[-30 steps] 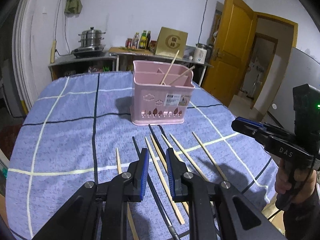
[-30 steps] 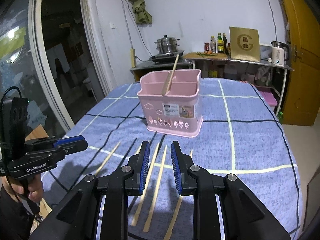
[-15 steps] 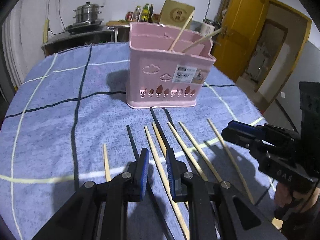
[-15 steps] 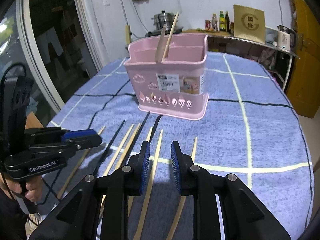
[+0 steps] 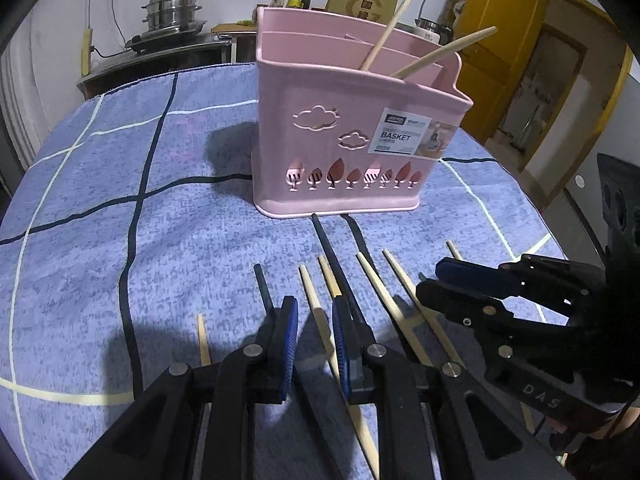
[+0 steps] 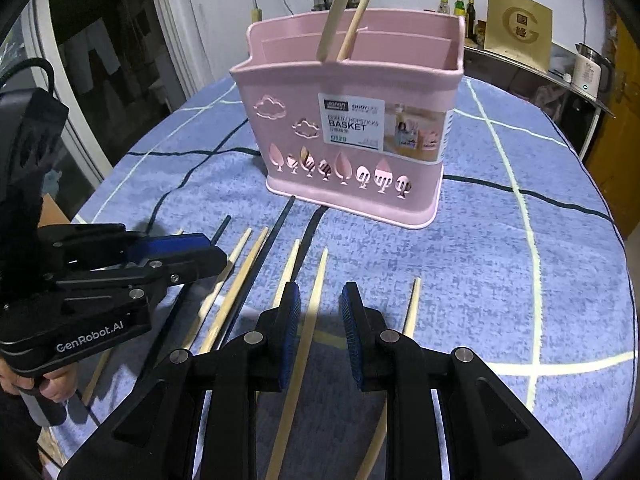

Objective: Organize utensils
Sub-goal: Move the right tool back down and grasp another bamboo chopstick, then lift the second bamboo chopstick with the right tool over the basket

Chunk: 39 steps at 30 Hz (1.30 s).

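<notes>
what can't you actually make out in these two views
- Left wrist view: the near ends of the wooden chopsticks and black chopsticks on the blue checked cloth lie under the open left claw.
- Right wrist view: the open right claw covers the near end of one wooden chopstick.
- Both views: the pink plastic basket walls hide the lower ends of the two chopsticks standing inside, and its compartment floors.
- Small label print is illegible.

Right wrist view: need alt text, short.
The open right hand-held gripper hovers over a wooden chopstick on a blue checked tablecloth. More wooden and black chopsticks lie leftward, near the left hand-held gripper. Behind stands a pink basket holding two chopsticks.
</notes>
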### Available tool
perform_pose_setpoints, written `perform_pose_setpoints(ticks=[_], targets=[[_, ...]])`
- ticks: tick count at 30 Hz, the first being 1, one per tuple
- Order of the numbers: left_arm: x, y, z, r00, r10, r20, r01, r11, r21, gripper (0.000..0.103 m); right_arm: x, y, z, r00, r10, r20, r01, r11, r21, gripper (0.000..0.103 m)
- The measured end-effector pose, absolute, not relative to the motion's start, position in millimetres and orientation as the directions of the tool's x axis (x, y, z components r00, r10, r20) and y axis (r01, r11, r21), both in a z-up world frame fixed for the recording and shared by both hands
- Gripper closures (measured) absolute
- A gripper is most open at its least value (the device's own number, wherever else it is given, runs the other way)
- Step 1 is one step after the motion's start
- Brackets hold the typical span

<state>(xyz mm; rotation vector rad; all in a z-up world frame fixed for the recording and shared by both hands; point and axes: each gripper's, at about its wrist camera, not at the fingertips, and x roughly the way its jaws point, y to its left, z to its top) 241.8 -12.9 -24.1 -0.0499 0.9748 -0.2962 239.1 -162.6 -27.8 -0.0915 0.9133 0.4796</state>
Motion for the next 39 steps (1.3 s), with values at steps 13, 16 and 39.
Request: perform_pose_setpoints(ticks=[13, 16, 39], targets=[[250, -19, -33, 0.505, -0.239, -0.83, 0.226, 0.964, -0.14, 0.086, 249, -159, -37, 0.494, 0.34, -0.8, -0.431, 0.895, 0.114, 0.083], [251, -21, -34, 0.506, -0.232, -0.83, 0.223, 0.965, -0.134, 0.086, 250, -160, -36, 0.494, 0.339, -0.801, -0.43, 0.896, 0.115, 0.084], [253, -24, -35, 0.53, -0.215, -0.82, 0.211, 0.97, -0.118, 0.096, 256, -154, -37, 0.505, 0.331, -0.797, -0.41, 0.905, 0.116, 0.097]])
